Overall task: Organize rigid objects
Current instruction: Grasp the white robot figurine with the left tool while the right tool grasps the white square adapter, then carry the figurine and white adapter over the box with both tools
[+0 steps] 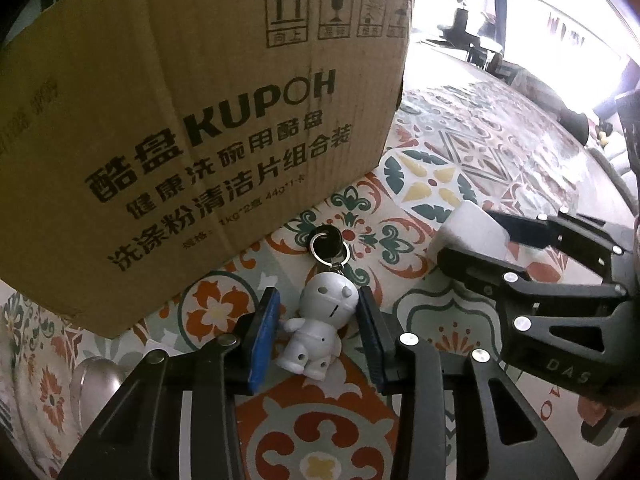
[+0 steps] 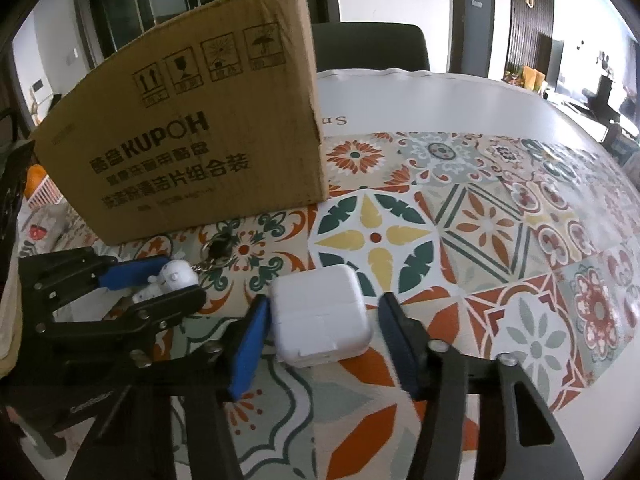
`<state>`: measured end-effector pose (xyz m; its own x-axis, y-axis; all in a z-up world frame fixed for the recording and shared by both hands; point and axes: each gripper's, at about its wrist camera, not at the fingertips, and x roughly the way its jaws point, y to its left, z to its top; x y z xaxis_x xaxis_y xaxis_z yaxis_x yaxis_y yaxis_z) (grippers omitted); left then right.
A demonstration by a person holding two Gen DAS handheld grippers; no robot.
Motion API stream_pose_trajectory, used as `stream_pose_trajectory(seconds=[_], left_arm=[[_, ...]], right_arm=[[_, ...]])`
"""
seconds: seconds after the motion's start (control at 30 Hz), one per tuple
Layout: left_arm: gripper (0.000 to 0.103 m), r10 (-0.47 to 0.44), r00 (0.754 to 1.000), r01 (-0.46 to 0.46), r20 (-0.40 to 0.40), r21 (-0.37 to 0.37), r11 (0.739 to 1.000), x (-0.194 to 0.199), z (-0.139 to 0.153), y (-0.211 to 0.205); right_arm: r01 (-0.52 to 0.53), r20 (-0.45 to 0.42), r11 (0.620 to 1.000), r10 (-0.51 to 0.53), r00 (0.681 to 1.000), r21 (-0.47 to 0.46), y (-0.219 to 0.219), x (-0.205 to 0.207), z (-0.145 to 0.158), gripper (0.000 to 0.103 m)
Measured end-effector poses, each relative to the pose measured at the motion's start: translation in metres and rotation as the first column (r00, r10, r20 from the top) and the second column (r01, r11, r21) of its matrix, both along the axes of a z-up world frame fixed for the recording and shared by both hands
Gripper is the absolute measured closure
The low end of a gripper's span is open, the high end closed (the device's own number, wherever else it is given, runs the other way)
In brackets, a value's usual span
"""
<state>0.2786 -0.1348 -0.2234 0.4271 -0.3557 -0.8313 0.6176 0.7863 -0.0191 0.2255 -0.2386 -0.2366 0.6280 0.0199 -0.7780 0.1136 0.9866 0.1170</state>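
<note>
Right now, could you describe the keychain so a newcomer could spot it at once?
Start at the big cardboard box on the patterned tablecloth. Just before it lies the keychain figure, between the left gripper fingers: a small white doll with a metal ring, unlike the plain white charger.

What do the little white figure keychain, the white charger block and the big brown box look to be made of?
The figure keychain looks like matte white moulded plastic, with a shiny metal ring on top. The charger block seems to be glossy white hard plastic: smooth faces, rounded corners. The box is brown corrugated cardboard, with a ribbed, creased surface and black print.
</note>
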Motion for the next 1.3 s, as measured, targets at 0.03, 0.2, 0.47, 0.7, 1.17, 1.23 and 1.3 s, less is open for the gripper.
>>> stream_pose_trajectory(seconds=[0.03, 0.2, 0.47, 0.7, 1.17, 1.23, 1.3], left_arm=[[0.065, 0.006, 1.000, -0.006, -0.003, -0.005, 1.000, 0.000, 0.000, 0.001], [0.065, 0.042, 0.999, -0.042, -0.017, -0.026, 0.999, -0.002, 0.005, 0.009], [0.065, 0.079, 0.997, -0.078, 0.010, -0.064, 0.995, -0.015, 0.028, 0.019], [0.065, 0.121, 0.992, -0.117, 0.038, -0.105, 0.988, -0.029, 0.057, 0.031], [0.065, 0.233, 0.966, -0.214, 0.116, -0.158, 0.964, -0.054, 0.118, 0.050], [0.065, 0.250, 0.960, -0.228, 0.130, -0.164, 0.960, -0.056, 0.127, 0.054], [0.065, 0.267, 0.954, -0.242, 0.140, -0.170, 0.955, -0.060, 0.137, 0.058]], right_arm=[[-0.001, 0.000, 1.000, 0.001, 1.000, -0.006, 0.001, -0.001, 0.000, 0.053], [0.012, -0.004, 1.000, -0.012, 1.000, 0.008, 0.001, -0.002, 0.001, 0.054], [0.020, 0.022, 1.000, -0.020, 1.000, 0.017, 0.000, -0.014, 0.021, 0.054], [0.016, 0.065, 1.000, -0.017, 0.998, 0.011, 0.003, -0.023, 0.047, 0.054], [-0.038, 0.162, 0.999, 0.041, 0.986, -0.025, 0.017, -0.037, 0.105, 0.054], [-0.047, 0.178, 0.998, 0.051, 0.983, -0.029, 0.019, -0.037, 0.113, 0.054], [-0.057, 0.193, 0.998, 0.062, 0.979, -0.033, 0.022, -0.038, 0.121, 0.054]])
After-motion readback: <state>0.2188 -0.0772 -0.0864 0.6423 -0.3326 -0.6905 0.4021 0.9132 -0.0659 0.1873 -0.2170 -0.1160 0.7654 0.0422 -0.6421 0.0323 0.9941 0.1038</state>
